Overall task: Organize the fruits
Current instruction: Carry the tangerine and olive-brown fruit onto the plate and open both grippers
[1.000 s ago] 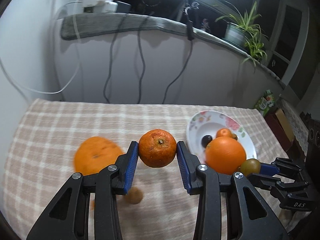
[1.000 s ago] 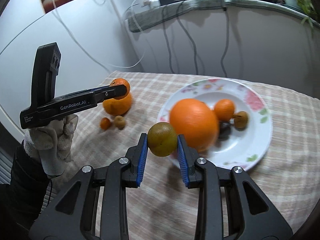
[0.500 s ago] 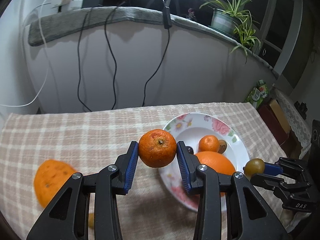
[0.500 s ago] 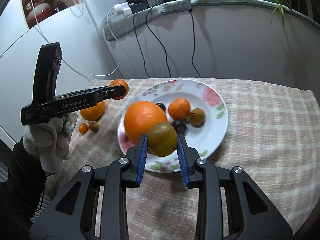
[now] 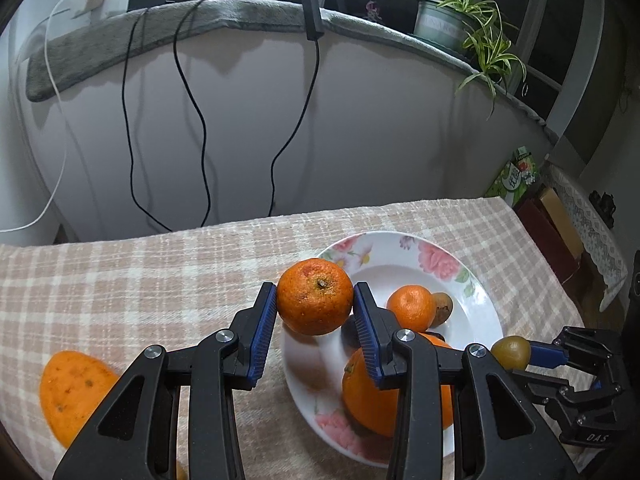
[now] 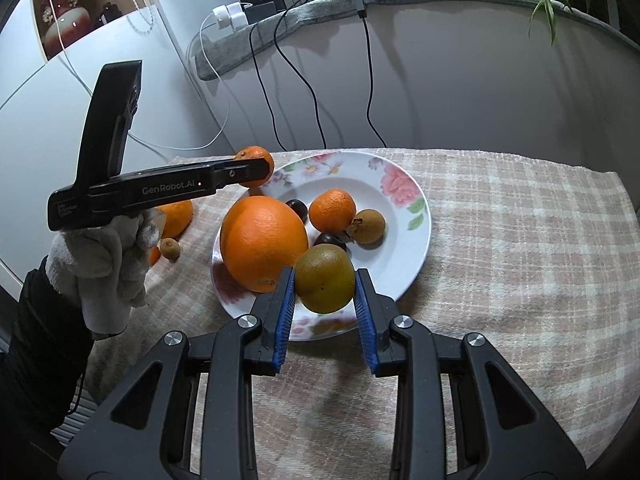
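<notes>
My left gripper (image 5: 315,307) is shut on a rough orange tangerine (image 5: 314,297), held above the left rim of a flowered white plate (image 5: 476,312). My right gripper (image 6: 324,286) is shut on a greenish-brown round fruit (image 6: 324,278) over the plate's (image 6: 416,236) near rim. On the plate lie a big orange (image 6: 262,242), a small tangerine (image 6: 333,210), a brown fruit (image 6: 368,221) and two dark plums (image 6: 298,208). In the right wrist view the left gripper (image 6: 256,170) shows from the side with its tangerine (image 6: 252,155).
A large orange (image 5: 74,390) lies on the checked tablecloth (image 5: 140,276) to the left, with two small fruits (image 6: 170,248) beside it. Black cables (image 5: 192,100) hang down the white wall behind. A potted plant (image 5: 452,16) stands on the ledge; boxes (image 5: 548,232) sit off the right edge.
Both grippers have moved across toward the plate with their fruits still held. The left tangerine now hangs over the plate's left rim; the loose orange has slid to the far left of view.
</notes>
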Demonstrator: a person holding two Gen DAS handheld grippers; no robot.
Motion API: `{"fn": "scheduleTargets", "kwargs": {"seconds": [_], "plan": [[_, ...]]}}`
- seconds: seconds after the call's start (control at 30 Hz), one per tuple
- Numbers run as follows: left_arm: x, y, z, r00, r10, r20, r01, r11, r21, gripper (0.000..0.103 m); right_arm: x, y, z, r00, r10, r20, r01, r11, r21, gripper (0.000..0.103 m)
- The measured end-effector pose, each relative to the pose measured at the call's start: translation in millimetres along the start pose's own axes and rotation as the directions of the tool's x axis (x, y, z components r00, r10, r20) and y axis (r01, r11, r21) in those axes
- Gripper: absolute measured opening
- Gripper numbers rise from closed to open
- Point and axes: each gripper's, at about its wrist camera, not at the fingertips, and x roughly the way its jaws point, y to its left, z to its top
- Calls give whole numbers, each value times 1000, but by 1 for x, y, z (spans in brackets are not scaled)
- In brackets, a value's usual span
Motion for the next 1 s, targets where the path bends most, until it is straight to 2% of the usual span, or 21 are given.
{"fn": "scheduleTargets", "kwargs": {"seconds": [0.67, 0.73, 0.8, 0.87, 0.93, 1.0], "plan": [[7, -7, 4, 1000, 1, -12, -1, 1000, 11, 38, 4, 1, -1, 1000, -4, -6, 4, 1000, -10, 31], [7, -7, 4, 1000, 2, -13, -2, 1000, 12, 42, 4, 1, -1, 1000, -2, -5, 2, 1000, -11, 31], [5, -7, 4, 1000, -1, -5, 1, 1000, 14, 52, 4, 0, -1, 1000, -4, -6, 4, 1000, -12, 32], [3, -9, 5, 1000, -2, 3, 2, 1000, 21, 54, 4, 0, -2, 1000, -5, -4, 5, 1000, -11, 44], [1, -10, 6, 1000, -1, 8, 0, 1000, 25, 62, 1, -1, -1, 1000, -13, 15, 13, 1000, -6, 69], [1, -11, 6, 1000, -2, 8, 1, 1000, 27, 67, -3, -1, 0, 999, -16, 31, 16, 1000, -7, 73]]}}
